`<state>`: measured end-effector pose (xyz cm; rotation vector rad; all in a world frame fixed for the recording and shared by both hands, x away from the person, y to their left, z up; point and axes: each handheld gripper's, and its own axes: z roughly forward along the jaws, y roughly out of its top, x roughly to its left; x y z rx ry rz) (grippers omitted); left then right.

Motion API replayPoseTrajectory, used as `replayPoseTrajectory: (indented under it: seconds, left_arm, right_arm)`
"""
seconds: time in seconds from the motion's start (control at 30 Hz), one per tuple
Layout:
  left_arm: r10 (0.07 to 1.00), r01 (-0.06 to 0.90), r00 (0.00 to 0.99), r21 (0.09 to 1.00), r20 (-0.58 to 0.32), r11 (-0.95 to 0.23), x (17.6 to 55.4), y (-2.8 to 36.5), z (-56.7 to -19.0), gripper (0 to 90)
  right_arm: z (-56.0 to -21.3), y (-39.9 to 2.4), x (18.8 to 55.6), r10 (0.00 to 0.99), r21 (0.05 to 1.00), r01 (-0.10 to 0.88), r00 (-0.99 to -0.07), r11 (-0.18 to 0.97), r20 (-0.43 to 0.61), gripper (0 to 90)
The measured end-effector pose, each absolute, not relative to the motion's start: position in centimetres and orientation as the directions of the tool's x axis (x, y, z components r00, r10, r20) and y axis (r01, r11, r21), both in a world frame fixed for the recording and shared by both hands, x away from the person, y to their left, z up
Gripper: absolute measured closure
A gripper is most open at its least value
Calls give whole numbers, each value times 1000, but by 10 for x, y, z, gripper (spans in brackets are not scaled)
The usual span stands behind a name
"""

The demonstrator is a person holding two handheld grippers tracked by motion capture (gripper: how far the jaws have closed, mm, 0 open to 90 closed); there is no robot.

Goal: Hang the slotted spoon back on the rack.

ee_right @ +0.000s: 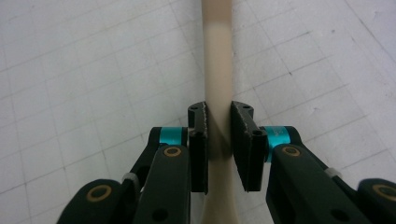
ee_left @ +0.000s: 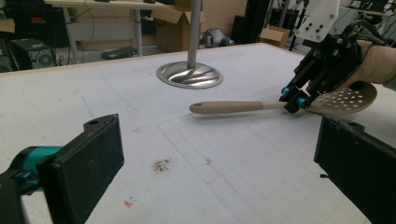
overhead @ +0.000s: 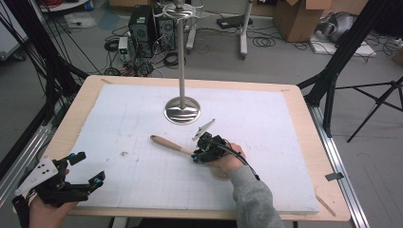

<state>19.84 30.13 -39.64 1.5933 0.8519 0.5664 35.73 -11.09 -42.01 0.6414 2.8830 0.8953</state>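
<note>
My left claw (overhead: 88, 168) sat nearest me, at the near left corner of the table (overhead: 304, 156), low over the white mat (overhead: 142, 118). Its jaws stood wide apart with nothing between them; in the left gripper view the two black pads framed bare mat and a small dark smudge (ee_left: 162, 165). It touched nothing.

Farther out, right of the table's middle, my right claw (overhead: 196, 155) was clenched on the skimmer (overhead: 171, 145). In the right gripper view the two pads (ee_right: 198, 140) pressed on either side of the pale handle (ee_right: 218, 70), with the handle running straight up between them and away over the gridded mat. The grip sat where the handle narrowed toward the head, not at its free end. In the left gripper view that same claw (ee_left: 293, 100) pinched the handle just beside the perforated head (ee_left: 348, 99), which lay under my hand (ee_left: 373, 65). The rounded handle end (ee_left: 198, 108) pointed away from the claw toward the table's left. The skimmer lay about level, low over the mat; I could not tell whether it touched.

Beyond it stood the rack (overhead: 182, 110), its round steel base on the mat and its post rising upright, well apart from both claws.
</note>
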Motion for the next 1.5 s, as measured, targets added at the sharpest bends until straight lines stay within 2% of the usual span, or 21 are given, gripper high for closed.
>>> replayPoseTrajectory:
  seconds: [1.5]
  left_arm:
    - [781,213,618,976,-92,-53,198,301,-396,18]
  right_arm:
    - [-394,-153,359,456,726,385,-883,570,110,782]
